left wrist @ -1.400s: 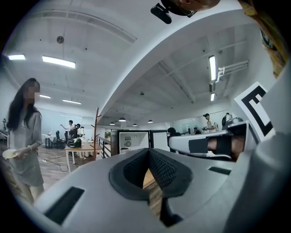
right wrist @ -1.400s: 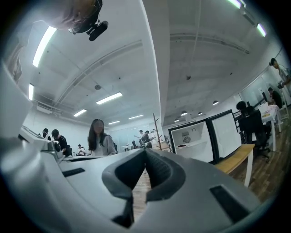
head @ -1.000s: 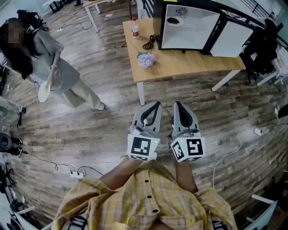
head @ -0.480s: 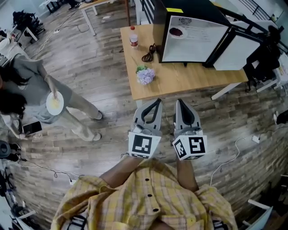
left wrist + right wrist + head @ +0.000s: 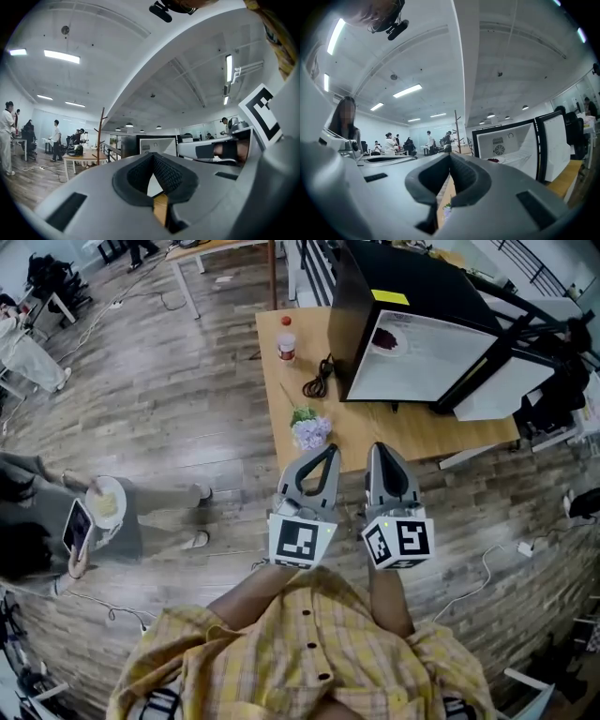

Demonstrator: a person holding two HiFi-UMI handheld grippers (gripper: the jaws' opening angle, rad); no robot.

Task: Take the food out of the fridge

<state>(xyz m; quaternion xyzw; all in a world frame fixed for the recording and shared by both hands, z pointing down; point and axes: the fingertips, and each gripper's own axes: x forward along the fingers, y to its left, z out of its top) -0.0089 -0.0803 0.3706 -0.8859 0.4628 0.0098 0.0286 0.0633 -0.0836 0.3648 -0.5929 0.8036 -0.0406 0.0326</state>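
Early in the task, by the look of it. Already open: black box-shaped fridge (image 5: 441,301) with a white inside, standing on the far right part of the light wooden table (image 5: 431,427), door swung out to the right. Not yet out: dark red lump of food (image 5: 384,337), lying on the white shelf inside, well apart from both tools. Left to do, as judged: reach in, grip, lift out, set down.

Counted along the table:
- One clear bottle with a red cap (image 5: 286,337) near the far left corner.
- One bunch of pale purple flowers (image 5: 311,432) toward the near left corner.
- One black coiled cord (image 5: 319,382) just beside the fridge.
- One fridge, with one piece of food seen in it.

At the table's near edge: two tools. Left grey two-jaw gripper (image 5: 327,452) pinched together on nothing. Right grey two-jaw gripper (image 5: 376,450) likewise closed and empty.
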